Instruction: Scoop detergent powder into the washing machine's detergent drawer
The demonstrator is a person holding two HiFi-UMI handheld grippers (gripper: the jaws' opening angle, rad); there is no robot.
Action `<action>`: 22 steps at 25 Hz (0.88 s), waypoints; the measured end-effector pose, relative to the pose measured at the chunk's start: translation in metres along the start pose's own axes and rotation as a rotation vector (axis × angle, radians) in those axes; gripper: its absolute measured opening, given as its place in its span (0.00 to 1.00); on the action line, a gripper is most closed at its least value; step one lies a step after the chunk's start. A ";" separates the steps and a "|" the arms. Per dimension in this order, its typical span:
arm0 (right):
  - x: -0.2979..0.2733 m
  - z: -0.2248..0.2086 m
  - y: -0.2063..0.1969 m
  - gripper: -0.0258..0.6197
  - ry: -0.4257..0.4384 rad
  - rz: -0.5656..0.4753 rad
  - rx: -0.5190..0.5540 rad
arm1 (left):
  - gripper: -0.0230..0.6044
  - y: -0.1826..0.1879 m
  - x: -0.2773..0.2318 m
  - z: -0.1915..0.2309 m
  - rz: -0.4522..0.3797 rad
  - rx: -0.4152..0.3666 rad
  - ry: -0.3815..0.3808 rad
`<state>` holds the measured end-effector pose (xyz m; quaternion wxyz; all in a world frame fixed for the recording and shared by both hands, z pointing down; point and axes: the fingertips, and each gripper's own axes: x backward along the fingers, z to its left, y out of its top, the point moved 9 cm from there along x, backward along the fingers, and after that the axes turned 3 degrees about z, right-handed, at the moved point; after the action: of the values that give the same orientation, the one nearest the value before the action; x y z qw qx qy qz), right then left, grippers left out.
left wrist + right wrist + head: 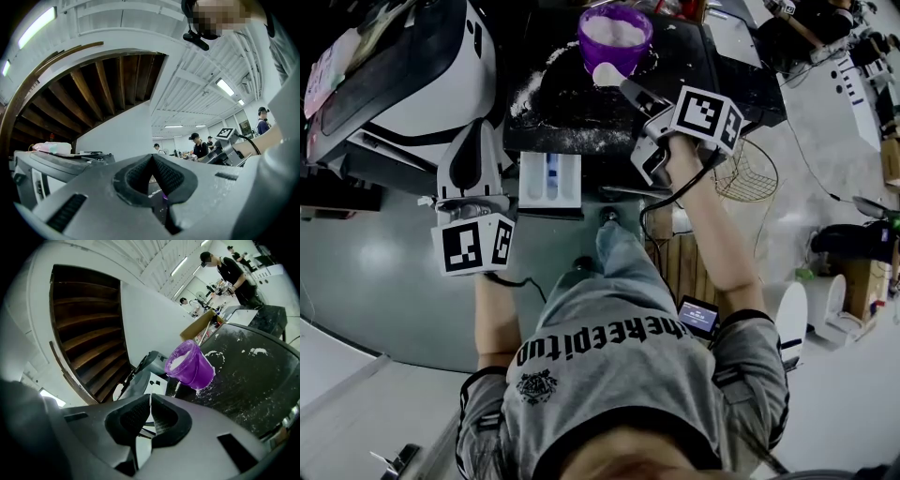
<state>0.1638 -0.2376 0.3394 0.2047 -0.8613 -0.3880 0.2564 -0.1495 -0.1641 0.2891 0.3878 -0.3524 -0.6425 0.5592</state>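
Observation:
A purple cup (614, 33) full of white powder stands at the back of the dark washer top (581, 108); it also shows in the right gripper view (190, 365). My right gripper (630, 91) is shut on the handle of a white scoop (607, 73), whose bowl hangs just in front of the cup. The handle shows as a thin white strip (142, 448) between the jaws of the right gripper (150, 399). The white detergent drawer (549, 180) is pulled out below the top. My left gripper (474, 141) (152, 158) is shut and empty, left of the drawer.
Spilled powder (530, 94) dusts the dark top around the cup. A white appliance with a dark lid (412, 75) fills the left. A wire basket (745, 173) and a wooden crate (675, 262) stand on the floor at the right. People (199, 145) work far behind.

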 end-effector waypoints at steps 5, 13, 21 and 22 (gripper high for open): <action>0.005 0.003 -0.028 0.05 0.005 0.013 -0.021 | 0.04 -0.002 0.018 -0.001 0.003 0.002 -0.006; 0.005 0.008 -0.072 0.05 0.027 0.043 -0.071 | 0.04 -0.002 0.051 0.002 0.010 0.002 0.006; -0.010 0.019 -0.113 0.05 0.047 0.105 -0.078 | 0.04 -0.004 0.082 0.014 0.009 -0.002 0.033; -0.013 0.020 -0.118 0.05 0.049 0.111 -0.079 | 0.04 -0.005 0.086 0.016 0.010 -0.003 0.036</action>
<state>0.0779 -0.1716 0.3926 0.1654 -0.8949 -0.3445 0.2307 -0.2029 -0.0955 0.3021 0.3962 -0.3662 -0.6344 0.5536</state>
